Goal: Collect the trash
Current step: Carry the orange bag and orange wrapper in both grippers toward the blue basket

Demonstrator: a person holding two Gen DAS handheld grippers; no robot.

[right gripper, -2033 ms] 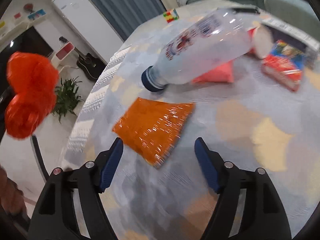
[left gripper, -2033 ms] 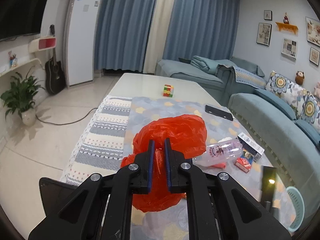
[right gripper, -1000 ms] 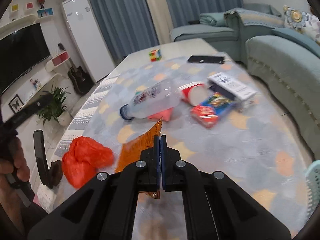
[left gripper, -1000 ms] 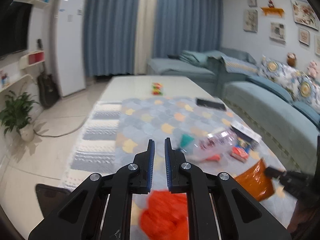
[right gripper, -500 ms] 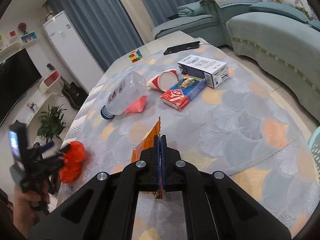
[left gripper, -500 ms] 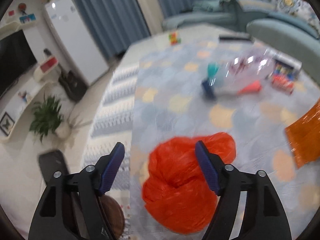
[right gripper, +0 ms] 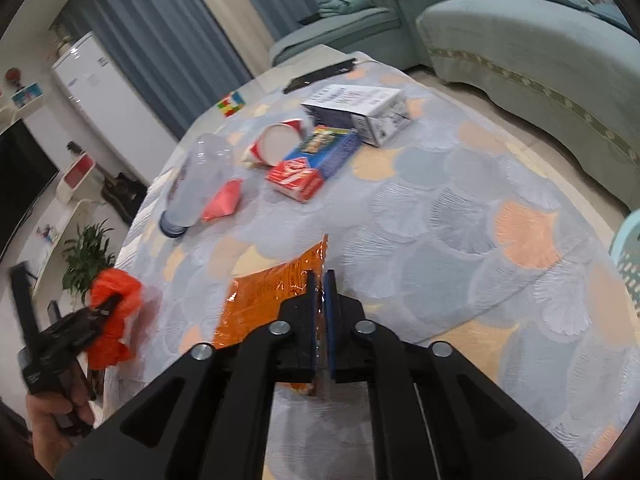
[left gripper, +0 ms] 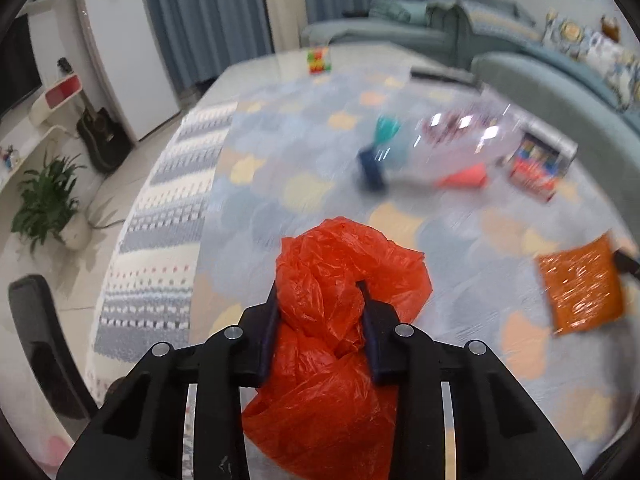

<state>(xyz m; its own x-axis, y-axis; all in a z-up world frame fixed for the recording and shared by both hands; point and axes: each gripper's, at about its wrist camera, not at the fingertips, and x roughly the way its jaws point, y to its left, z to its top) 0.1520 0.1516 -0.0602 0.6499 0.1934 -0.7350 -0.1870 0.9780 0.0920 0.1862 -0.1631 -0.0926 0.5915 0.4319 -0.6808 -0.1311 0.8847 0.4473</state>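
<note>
A crumpled red plastic bag (left gripper: 340, 264) lies at the near left edge of the table. My left gripper (left gripper: 319, 288) straddles it, jaws closing, and both pads press into the plastic. From the right wrist view the bag (right gripper: 116, 292) shows at the far left, in that gripper, which a hand holds. An orange foil wrapper (right gripper: 268, 300) lies on the patterned tablecloth (right gripper: 460, 208). My right gripper (right gripper: 320, 276) is over the wrapper's right edge, jaws opening. A narrow gap shows between the blue pads, with the wrapper's edge still in it. The wrapper (left gripper: 580, 288) also shows at the right of the left wrist view.
Farther back lie a clear plastic bottle (right gripper: 200, 176), a small red wrapper (right gripper: 224, 200), a tipped paper cup (right gripper: 276, 144), a red-and-blue carton (right gripper: 316, 160) and a white box (right gripper: 360, 108). A phone (right gripper: 320, 74) and a puzzle cube (right gripper: 231, 104) are beyond. A teal basket (right gripper: 628, 256) is right of the table.
The left gripper's wide jaws have closed in on the red bag. The right gripper has come down nearer the table with the orange wrapper, and its shut pads have parted slightly.
</note>
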